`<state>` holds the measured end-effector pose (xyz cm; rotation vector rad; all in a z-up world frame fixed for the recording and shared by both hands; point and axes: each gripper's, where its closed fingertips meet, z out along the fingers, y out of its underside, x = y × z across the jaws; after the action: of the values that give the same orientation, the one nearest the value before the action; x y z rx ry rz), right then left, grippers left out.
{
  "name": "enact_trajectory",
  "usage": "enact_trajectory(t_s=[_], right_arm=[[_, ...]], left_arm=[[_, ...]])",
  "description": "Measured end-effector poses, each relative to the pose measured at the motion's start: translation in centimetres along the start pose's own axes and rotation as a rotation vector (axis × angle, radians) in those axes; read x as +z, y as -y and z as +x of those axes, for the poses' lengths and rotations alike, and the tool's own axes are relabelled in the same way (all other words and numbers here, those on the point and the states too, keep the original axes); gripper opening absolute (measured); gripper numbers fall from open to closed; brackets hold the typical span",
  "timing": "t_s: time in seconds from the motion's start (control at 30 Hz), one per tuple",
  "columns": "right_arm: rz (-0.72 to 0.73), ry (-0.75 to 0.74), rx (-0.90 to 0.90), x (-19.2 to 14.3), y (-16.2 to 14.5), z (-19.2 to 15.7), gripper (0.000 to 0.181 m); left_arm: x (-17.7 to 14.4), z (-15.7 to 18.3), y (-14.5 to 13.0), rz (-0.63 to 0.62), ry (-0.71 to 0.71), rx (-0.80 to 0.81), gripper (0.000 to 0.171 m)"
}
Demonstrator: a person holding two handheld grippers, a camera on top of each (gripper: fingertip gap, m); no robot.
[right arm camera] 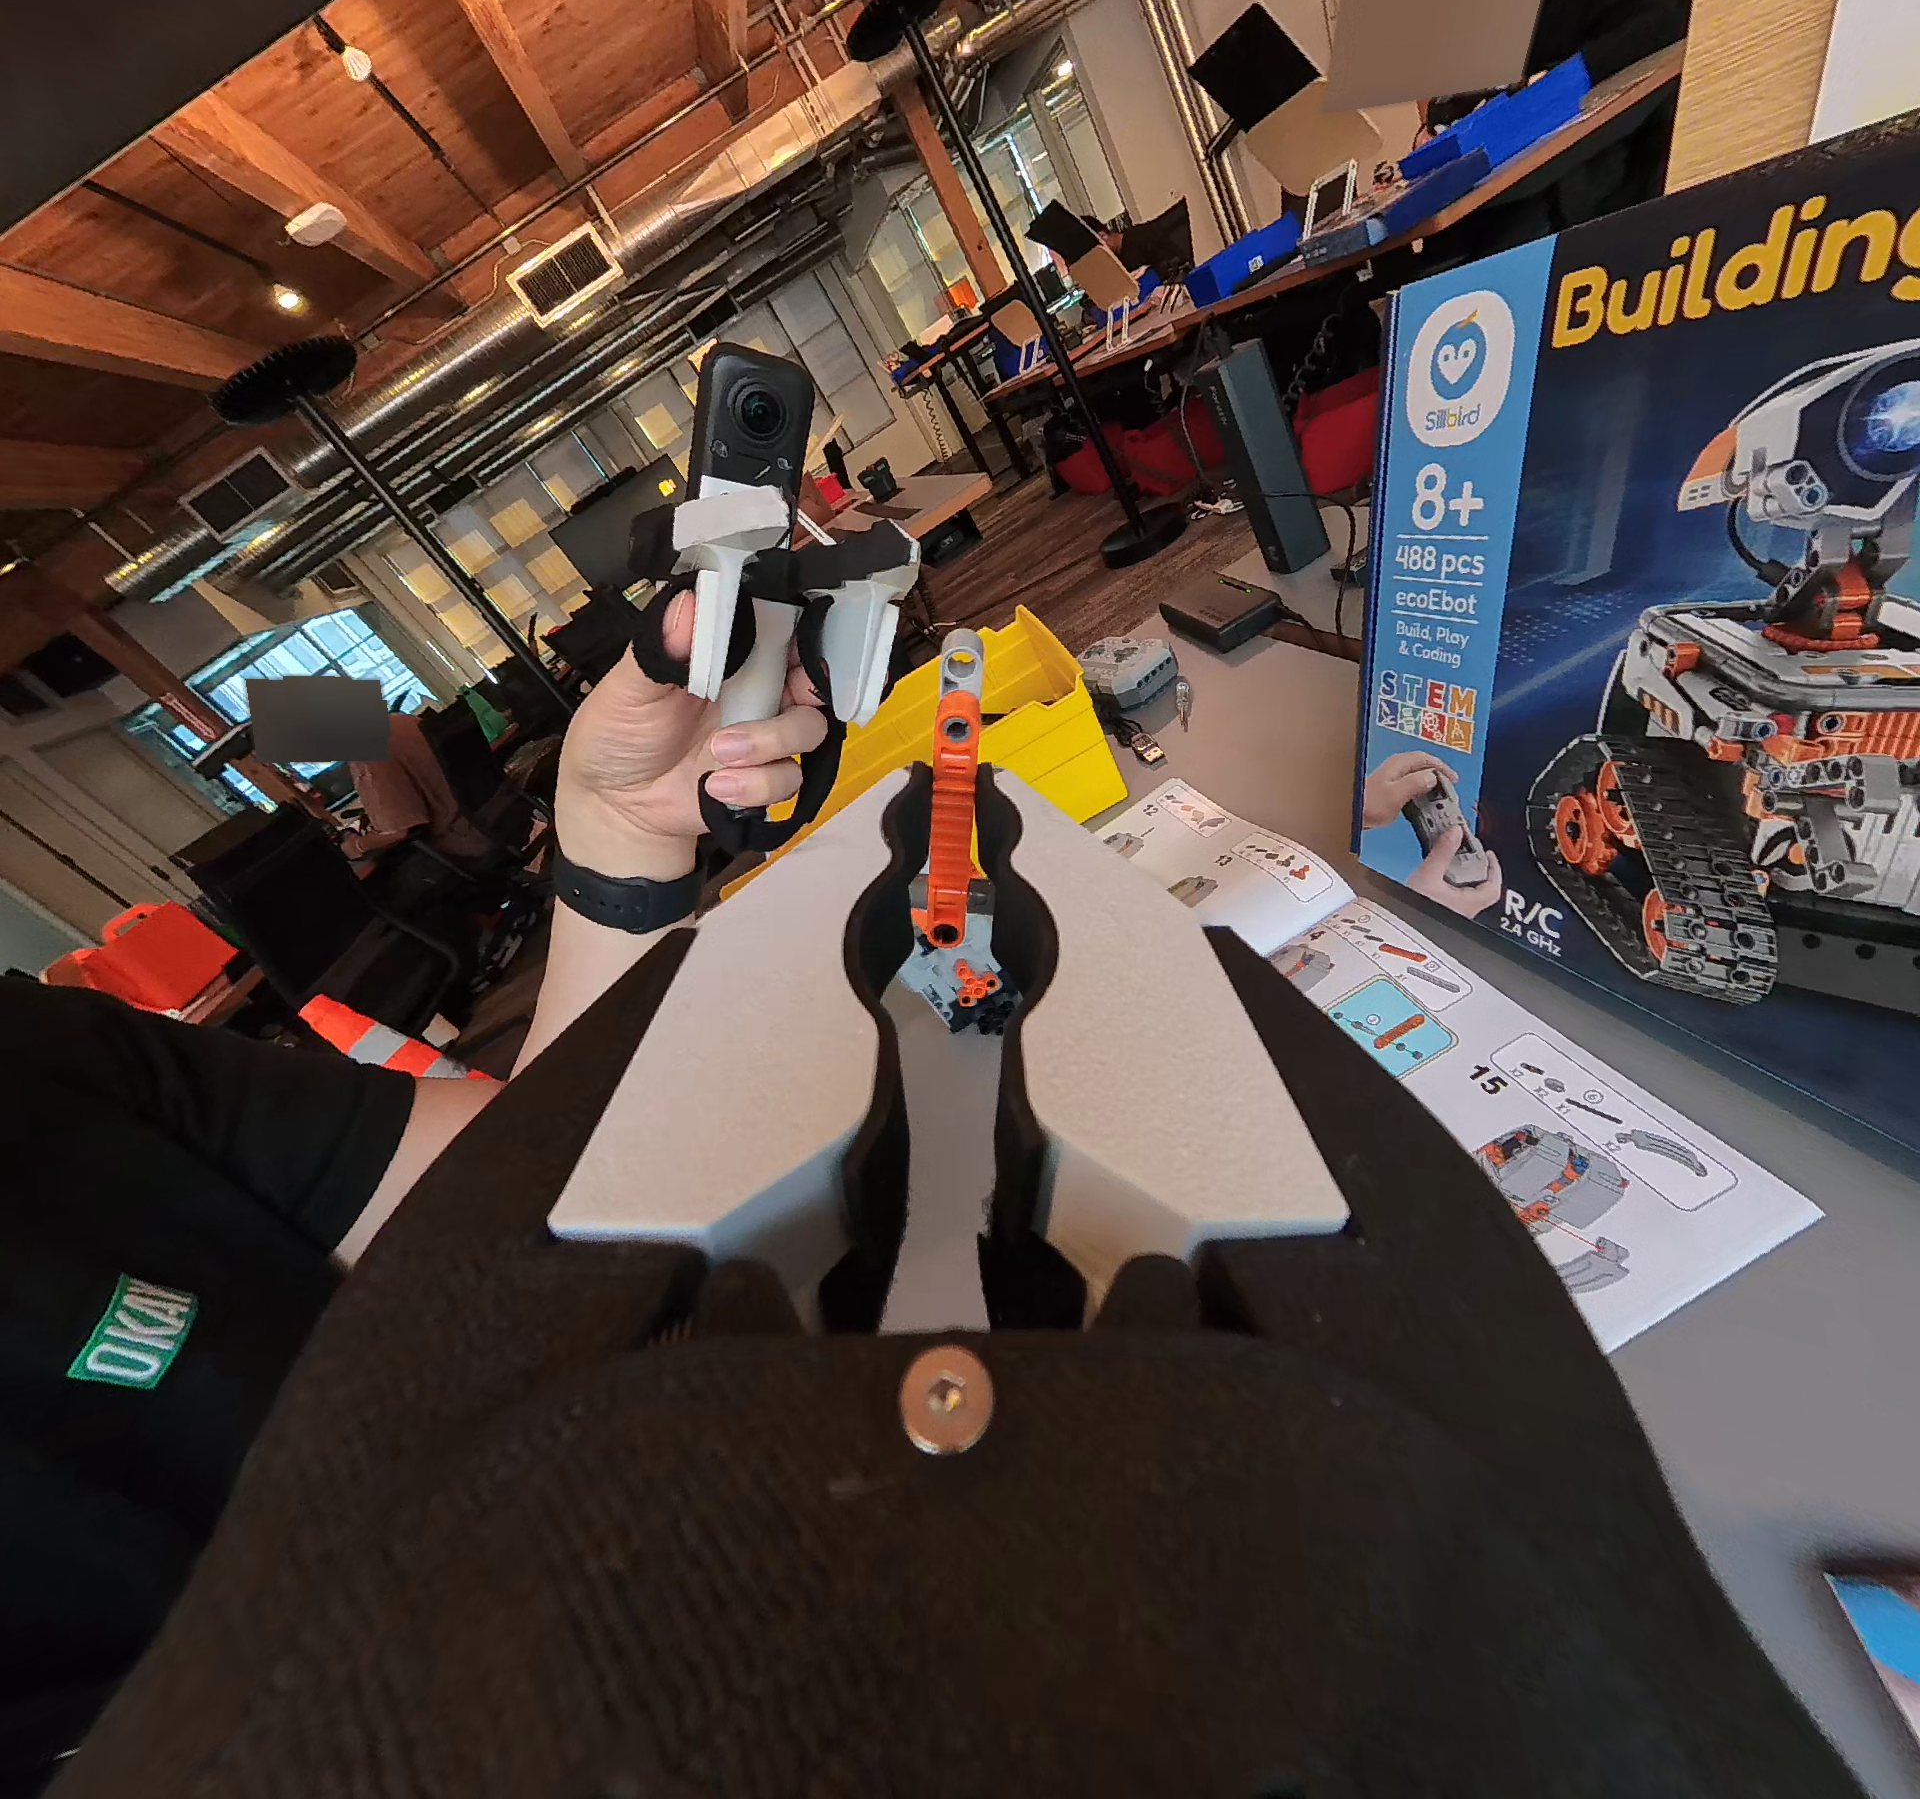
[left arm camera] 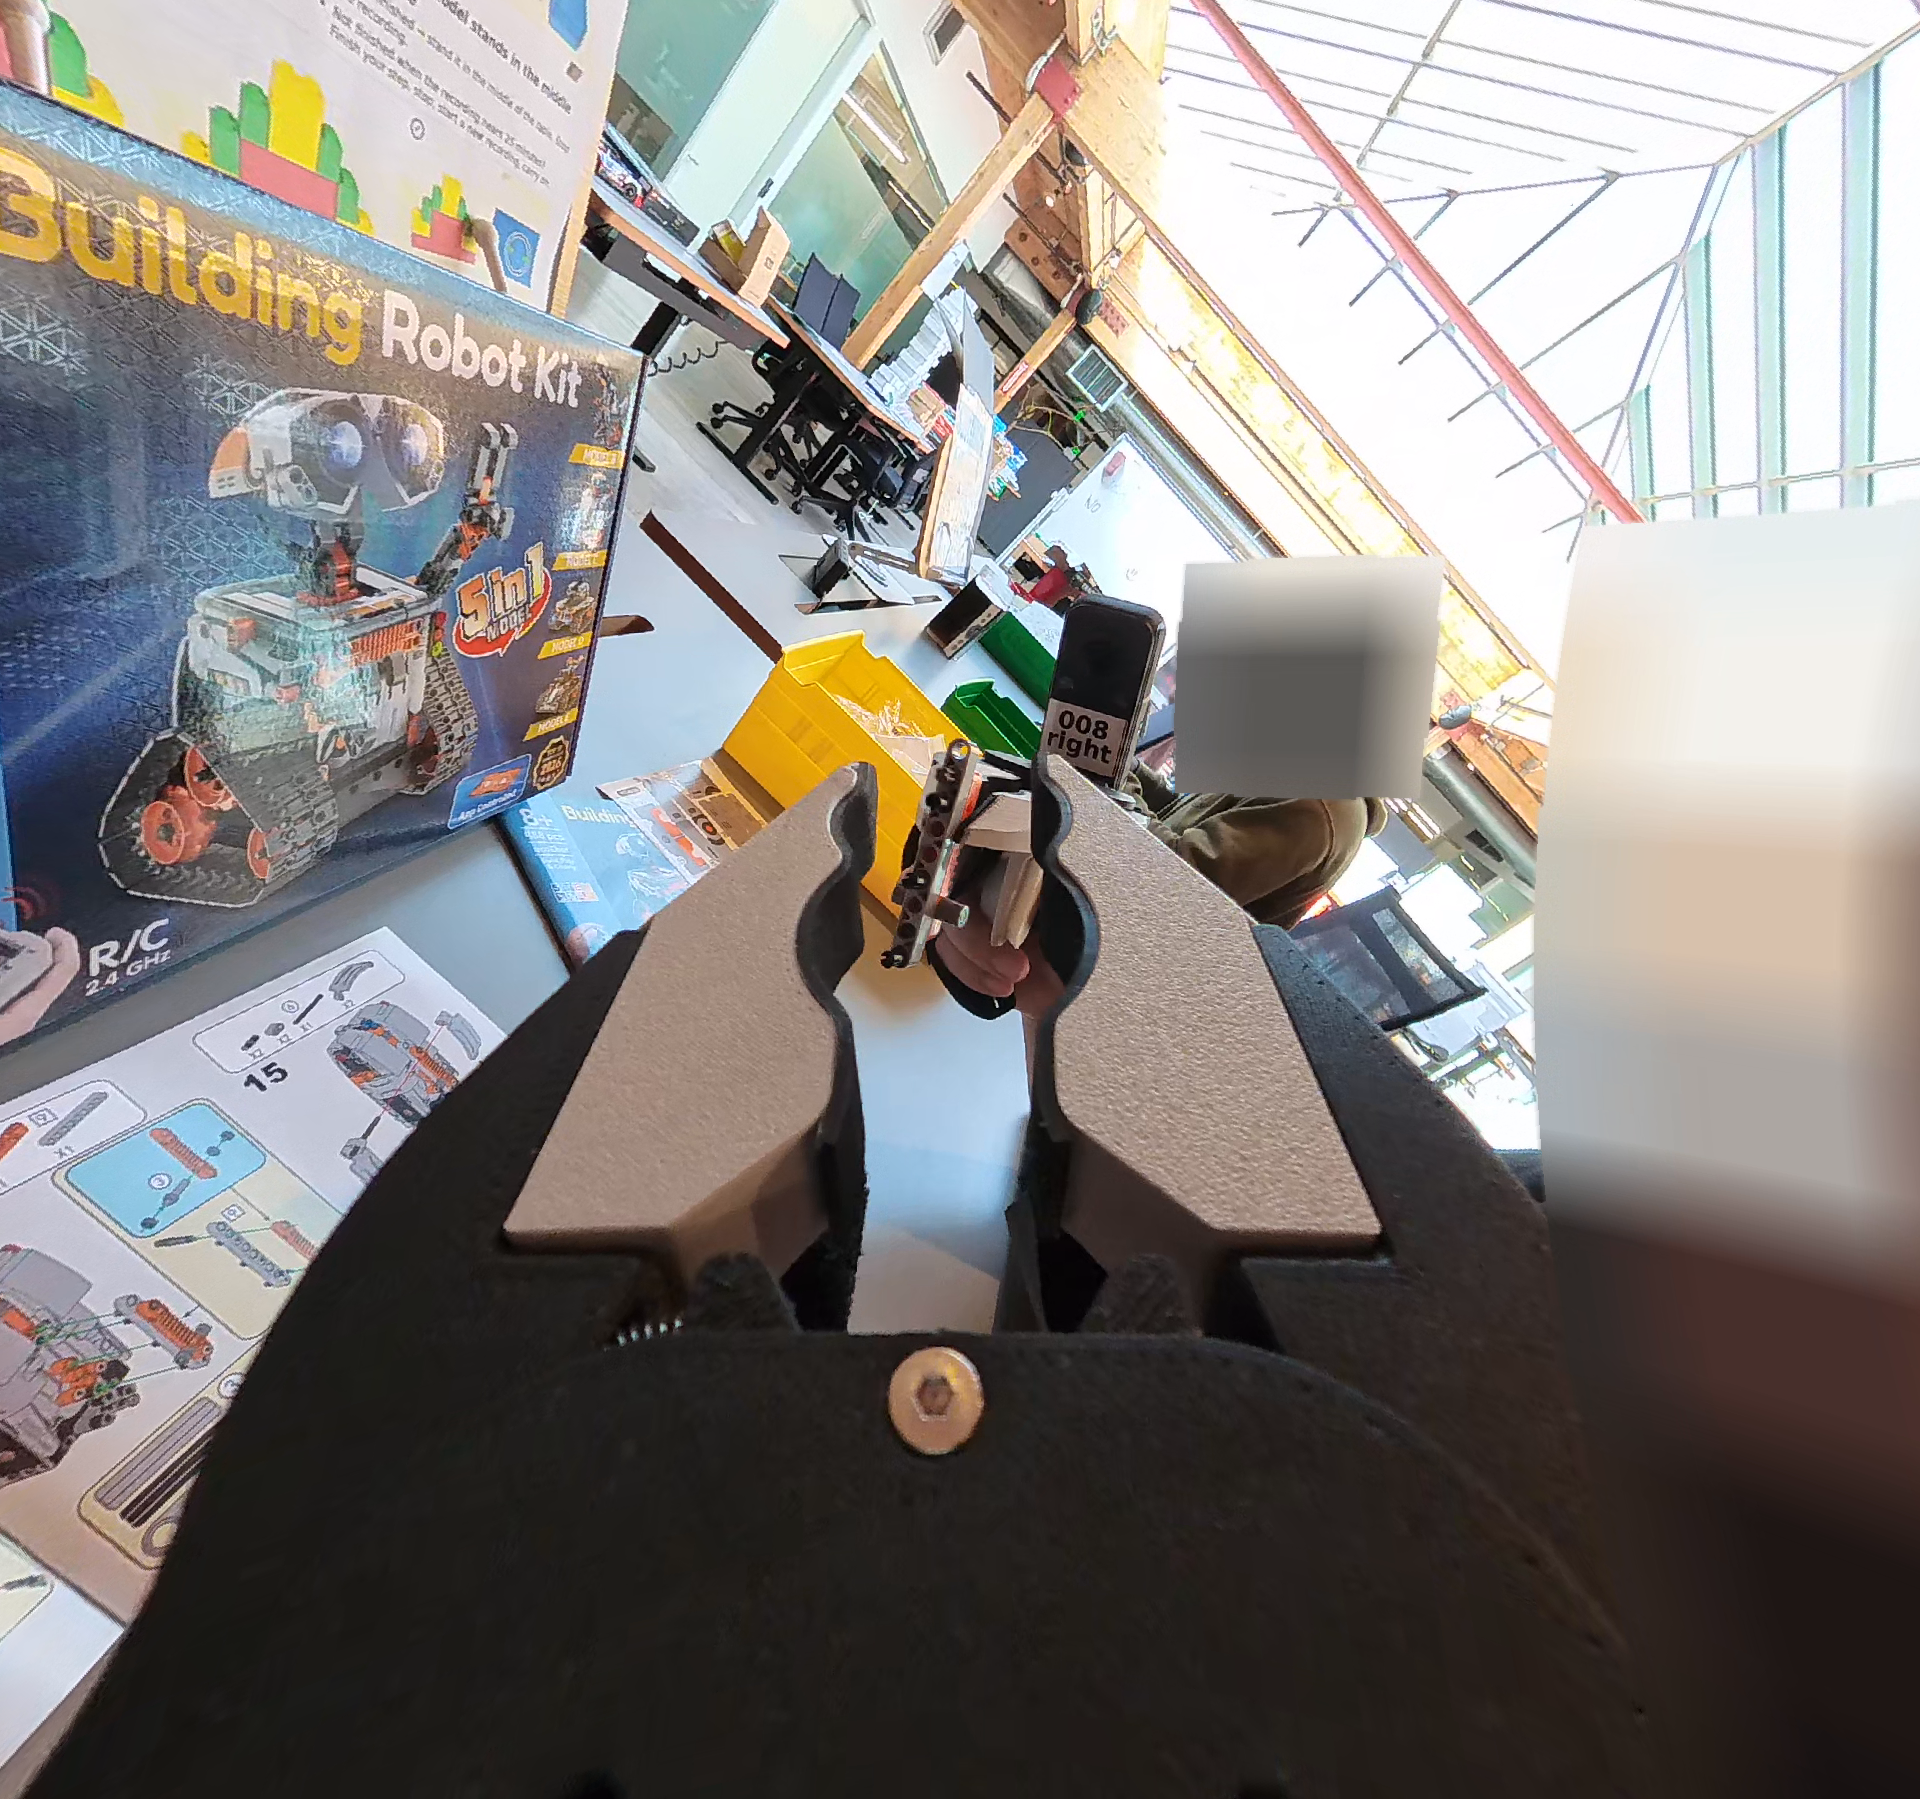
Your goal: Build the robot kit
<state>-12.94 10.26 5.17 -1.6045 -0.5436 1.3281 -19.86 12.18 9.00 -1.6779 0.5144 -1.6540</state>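
Right gripper (right arm camera: 948,793) clamped on orange-grey brick subassembly (right arm camera: 952,814): light, rigid, press-fit joints could pop, so grip orange beam. Left gripper (left arm camera: 951,793) part-open, holding nothing

I count two grippers: left gripper (left arm camera: 951,793), right gripper (right arm camera: 945,793). One robot kit box (right arm camera: 1662,606). Beside the box: one open instruction booklet (right arm camera: 1507,1074), one yellow bin (left arm camera: 821,721). Beyond the yellow bin: two green bins (left arm camera: 992,715). One orange-and-grey brick assembly (right arm camera: 951,814). One closed blue manual (left arm camera: 603,866) near the box.
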Motion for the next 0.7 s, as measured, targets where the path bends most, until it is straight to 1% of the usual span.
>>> enact_trajectory(t_s=[0.7], right_arm=[[0.033, 0.03, 0.045, -0.16, 0.47, -0.19, 0.005]], left_arm=[[-0.25, 0.03, 0.07, -0.001, 0.011, 0.009, 0.027]])
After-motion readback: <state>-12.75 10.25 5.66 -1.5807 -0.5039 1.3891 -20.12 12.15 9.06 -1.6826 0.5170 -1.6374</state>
